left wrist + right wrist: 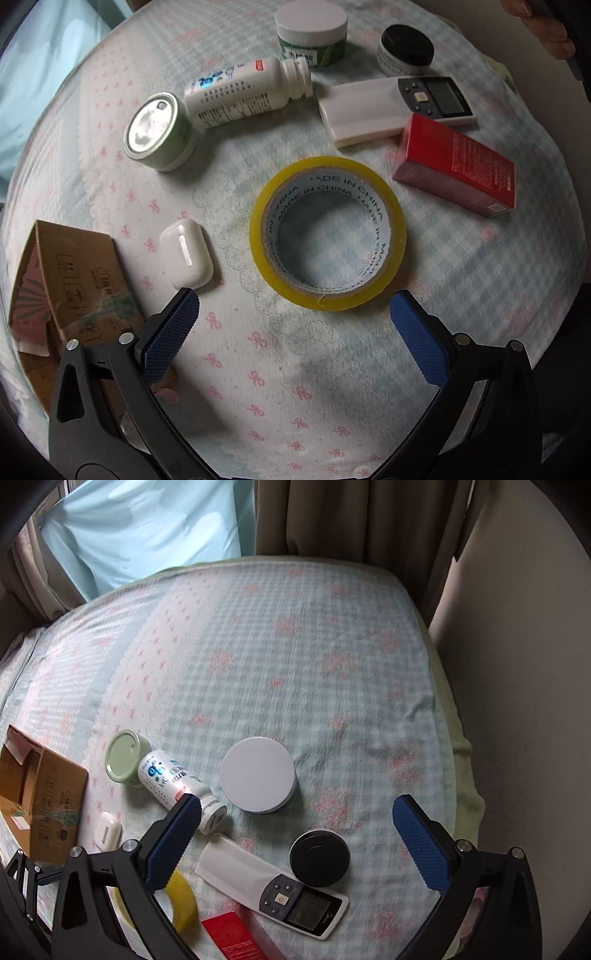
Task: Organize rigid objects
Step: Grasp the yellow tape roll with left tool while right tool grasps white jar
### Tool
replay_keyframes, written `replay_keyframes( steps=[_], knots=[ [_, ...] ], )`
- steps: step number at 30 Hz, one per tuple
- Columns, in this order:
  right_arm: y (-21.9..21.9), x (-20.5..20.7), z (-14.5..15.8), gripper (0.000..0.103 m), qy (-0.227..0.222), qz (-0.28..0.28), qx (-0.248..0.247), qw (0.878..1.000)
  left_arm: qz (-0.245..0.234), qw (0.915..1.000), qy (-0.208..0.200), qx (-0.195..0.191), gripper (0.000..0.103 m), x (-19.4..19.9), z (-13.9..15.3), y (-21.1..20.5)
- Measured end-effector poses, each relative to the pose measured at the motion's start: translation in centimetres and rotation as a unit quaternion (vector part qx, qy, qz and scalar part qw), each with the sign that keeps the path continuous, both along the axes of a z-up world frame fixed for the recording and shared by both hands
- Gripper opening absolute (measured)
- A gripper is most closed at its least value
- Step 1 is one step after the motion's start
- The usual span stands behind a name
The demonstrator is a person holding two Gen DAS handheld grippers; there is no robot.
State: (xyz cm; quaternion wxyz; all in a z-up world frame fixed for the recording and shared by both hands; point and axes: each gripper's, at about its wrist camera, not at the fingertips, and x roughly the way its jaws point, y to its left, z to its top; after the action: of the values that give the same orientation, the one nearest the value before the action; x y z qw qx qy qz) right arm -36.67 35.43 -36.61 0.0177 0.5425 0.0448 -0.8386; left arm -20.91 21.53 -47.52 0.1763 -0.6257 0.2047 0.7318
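Evidently the things are laid loose on the bedspread (461,280) so each can be reached; the cardboard box (70,280) at the left is judged their destination. One tape roll (328,236), one earbud case (186,253), one bottle (243,92), three jars, one remote (399,105) and one red carton (456,168) are counted. The left gripper (295,336) is held spread before the tape, empty; the right gripper (297,843) is likewise spread, empty, above the black-lidded jar (319,856).
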Motion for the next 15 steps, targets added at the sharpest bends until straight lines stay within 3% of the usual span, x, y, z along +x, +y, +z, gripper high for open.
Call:
replay_keyframes(
  steps=[7, 15],
  knots=[
    [-0.4, -1.7, -5.3, 0.103, -0.041, 0.067, 0.020, 0.997, -0.025, 0.9994, -0.017, 0.014, 0.103, -0.4, -3.4, 1.0],
    [-0.7, -2.5, -7.4, 0.103, -0.049, 0.123, 0.034, 0.991, -0.048, 0.9985, 0.000, 0.027, 0.103, -1.3, -4.6, 2.5]
  ],
)
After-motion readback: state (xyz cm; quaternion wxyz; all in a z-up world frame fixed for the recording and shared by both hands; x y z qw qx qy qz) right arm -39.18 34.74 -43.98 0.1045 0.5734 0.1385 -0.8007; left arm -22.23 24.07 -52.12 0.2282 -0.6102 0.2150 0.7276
